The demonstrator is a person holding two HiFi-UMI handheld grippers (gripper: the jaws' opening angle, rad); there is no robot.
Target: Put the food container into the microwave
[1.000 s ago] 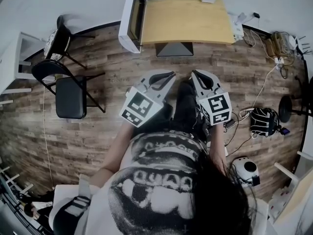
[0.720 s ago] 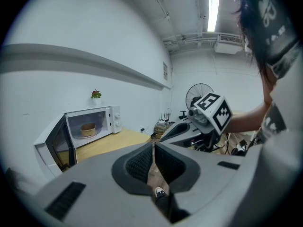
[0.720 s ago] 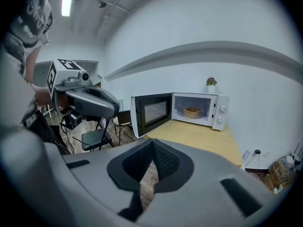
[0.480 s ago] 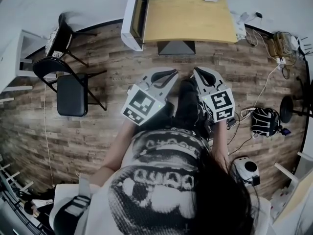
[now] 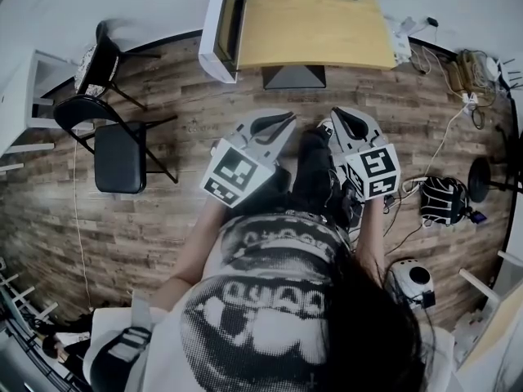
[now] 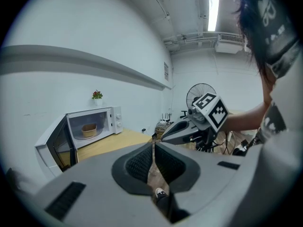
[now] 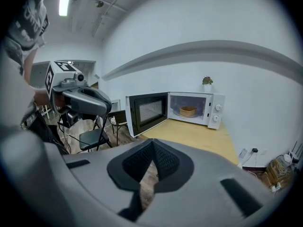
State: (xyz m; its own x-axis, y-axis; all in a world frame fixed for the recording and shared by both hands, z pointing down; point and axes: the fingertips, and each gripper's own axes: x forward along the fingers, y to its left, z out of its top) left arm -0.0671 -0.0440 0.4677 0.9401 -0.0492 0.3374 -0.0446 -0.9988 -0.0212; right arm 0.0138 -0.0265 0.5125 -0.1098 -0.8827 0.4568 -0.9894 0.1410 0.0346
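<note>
Holding left gripper (image 6: 154, 148) and right gripper (image 7: 152, 148) away from the bench (image 7: 199, 134), jaws together on nothing, food container (image 7: 188, 111) already inside the open microwave (image 7: 215, 112): placement apparently done, perhaps only shutting its door (image 7: 147, 111) left.

Wooden table (image 5: 315, 35) with 1 white microwave (image 7: 214, 112) on top

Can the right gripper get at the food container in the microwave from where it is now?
Probably not. The shut right gripper is held near the person's body, short of the table. The microwave door stands open, so nothing blocks the food container; a step forward seems needed.
</note>
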